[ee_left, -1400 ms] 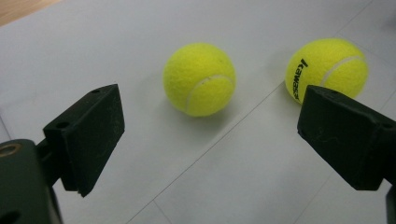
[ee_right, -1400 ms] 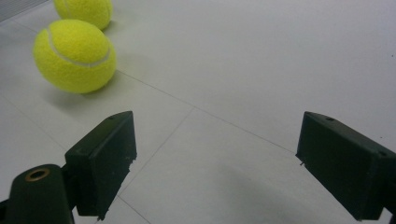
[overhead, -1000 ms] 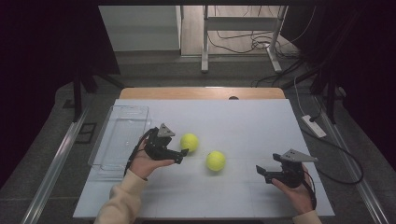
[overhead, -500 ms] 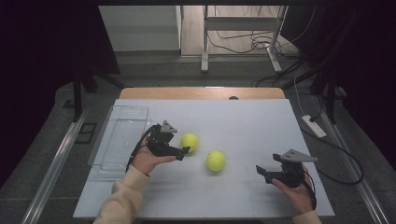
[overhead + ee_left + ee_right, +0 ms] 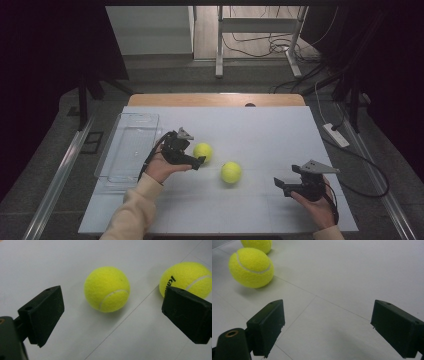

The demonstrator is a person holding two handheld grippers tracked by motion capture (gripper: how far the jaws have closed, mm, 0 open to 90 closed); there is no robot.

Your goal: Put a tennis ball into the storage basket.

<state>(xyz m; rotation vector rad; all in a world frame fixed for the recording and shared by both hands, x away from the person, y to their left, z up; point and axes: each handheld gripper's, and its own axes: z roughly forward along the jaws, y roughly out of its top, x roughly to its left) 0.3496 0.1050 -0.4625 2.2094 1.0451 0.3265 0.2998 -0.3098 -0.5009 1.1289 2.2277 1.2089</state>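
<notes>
Table (image 5: 260,125): pale grey-white surface with thin seam lines; it carries every item listed below.
Clear tray (image 5: 129,150): transparent plastic, lying flat at the table's left side, just left of the left hand.
Left gripper (image 5: 196,161): held low over the table between the tray and the nearer ball, pointing right. Its jaws have just been opening and now stand wide apart and released. Nothing sits between the pads; in the left gripper view the nearer ball lies beyond the tips, centred in the gap.
Right gripper (image 5: 280,184): held near the table's right front area, pointing left toward the balls. Jaws spread wide, gripping nothing; bare table lies between them in the right gripper view.
Left tennis ball (image 5: 203,151): yellow-green, resting on the table just beyond the left gripper's tips. Contact with the tips cannot be told.
Right tennis ball (image 5: 231,171): yellow-green with black lettering, resting on the table near the first ball and not touching it, well apart from the right gripper.
</notes>
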